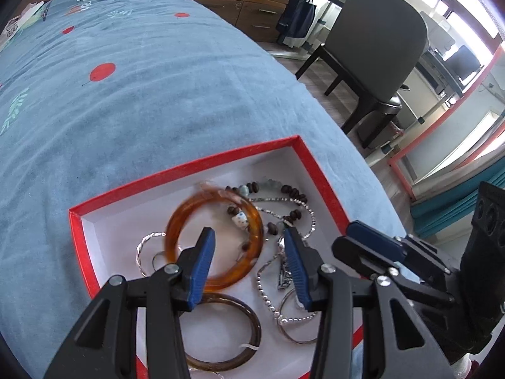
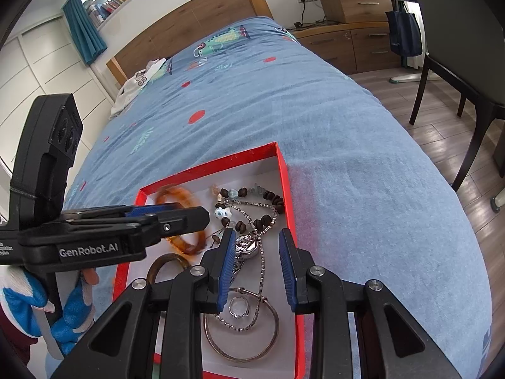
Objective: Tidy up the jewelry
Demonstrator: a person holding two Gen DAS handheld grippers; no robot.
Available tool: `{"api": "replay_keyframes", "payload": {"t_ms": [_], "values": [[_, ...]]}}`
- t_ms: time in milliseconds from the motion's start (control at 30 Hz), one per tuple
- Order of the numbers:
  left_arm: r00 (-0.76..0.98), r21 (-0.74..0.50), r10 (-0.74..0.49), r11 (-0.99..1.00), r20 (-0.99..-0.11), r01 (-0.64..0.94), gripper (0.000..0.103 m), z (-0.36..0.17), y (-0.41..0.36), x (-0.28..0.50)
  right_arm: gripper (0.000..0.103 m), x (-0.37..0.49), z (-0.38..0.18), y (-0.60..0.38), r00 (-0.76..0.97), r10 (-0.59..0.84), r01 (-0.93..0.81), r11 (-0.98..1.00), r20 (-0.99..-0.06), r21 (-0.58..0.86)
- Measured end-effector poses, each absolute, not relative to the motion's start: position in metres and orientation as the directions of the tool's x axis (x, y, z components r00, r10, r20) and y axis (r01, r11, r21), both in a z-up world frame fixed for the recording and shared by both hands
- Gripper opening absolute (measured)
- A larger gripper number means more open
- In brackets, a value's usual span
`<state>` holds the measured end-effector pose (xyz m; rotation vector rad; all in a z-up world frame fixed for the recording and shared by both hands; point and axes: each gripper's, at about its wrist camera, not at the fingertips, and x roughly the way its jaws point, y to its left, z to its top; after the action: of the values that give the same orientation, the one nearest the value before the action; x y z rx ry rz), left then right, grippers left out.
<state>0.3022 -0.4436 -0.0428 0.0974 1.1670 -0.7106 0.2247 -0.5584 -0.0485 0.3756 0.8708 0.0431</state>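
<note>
A red box with a white floor (image 1: 94, 240) (image 2: 284, 170) lies on the blue bed and holds jewelry. An amber bangle (image 1: 176, 221) (image 2: 176, 194), blurred by motion, lies just ahead of my open, empty left gripper (image 1: 249, 237) (image 2: 176, 213). A dark brown bangle (image 1: 252, 325) (image 2: 164, 260) lies below it. A brown bead bracelet (image 1: 293, 194) (image 2: 271, 197), silver chains (image 1: 268, 293) (image 2: 262, 252), a silver watch (image 2: 247, 246), a ring (image 2: 239, 306) and a thin silver hoop (image 2: 274, 331) fill the right side. My right gripper (image 2: 257, 237) (image 1: 372, 240) is open over the watch and chain.
The blue bedspread (image 2: 347, 126) with red dots surrounds the box. A dark chair (image 1: 378, 41) stands on the wooden floor to the right of the bed. Wooden drawers (image 2: 363, 41) stand by the far wall. White clothing (image 2: 142, 75) lies near the headboard.
</note>
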Motion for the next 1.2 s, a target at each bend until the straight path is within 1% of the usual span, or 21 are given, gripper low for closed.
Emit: {"api": "replay_keyframes", "payload": {"t_ms": [267,633,767,967,1033,1100,1167,1200], "values": [[0.212,-0.286,-0.455,0.794,-0.865,0.536,0.044,-0.043,-0.427,0.303,0.028,0.224,-0.047,-0.558,0.647,0.185,0.115,0.935,-0.740,0.334],[0.314,-0.245,-0.454,0.814,-0.834,0.527,0.044,-0.009,-0.377,0.261,0.032,0.205,-0.027,-0.546,0.654,0.156,0.115,0.947,-0.740,0.301],[0.357,-0.232,-0.445,0.832,-0.822,0.504,0.044,0.003,-0.348,0.236,0.038,0.190,-0.016,-0.529,0.655,0.153,0.102,0.952,-0.740,0.287],[0.437,-0.194,-0.405,0.871,-0.803,0.452,0.044,0.019,-0.288,0.197,0.040,0.165,0.000,-0.488,0.658,0.163,0.074,0.958,-0.736,0.278],[0.465,-0.188,-0.392,0.886,-0.794,0.424,0.044,0.025,-0.263,0.182,0.042,0.155,0.004,-0.471,0.660,0.169,0.060,0.959,-0.732,0.276],[0.494,-0.178,-0.374,0.900,-0.785,0.398,0.044,0.030,-0.243,0.170,0.049,0.147,0.007,-0.455,0.663,0.172,0.051,0.961,-0.729,0.273],[0.528,-0.165,-0.354,0.914,-0.772,0.371,0.045,0.037,-0.219,0.155,0.050,0.137,0.010,-0.436,0.667,0.179,0.037,0.962,-0.723,0.272],[0.545,-0.159,-0.342,0.921,-0.765,0.356,0.047,0.039,-0.208,0.149,0.050,0.133,0.011,-0.427,0.669,0.183,0.031,0.962,-0.721,0.272]]}}
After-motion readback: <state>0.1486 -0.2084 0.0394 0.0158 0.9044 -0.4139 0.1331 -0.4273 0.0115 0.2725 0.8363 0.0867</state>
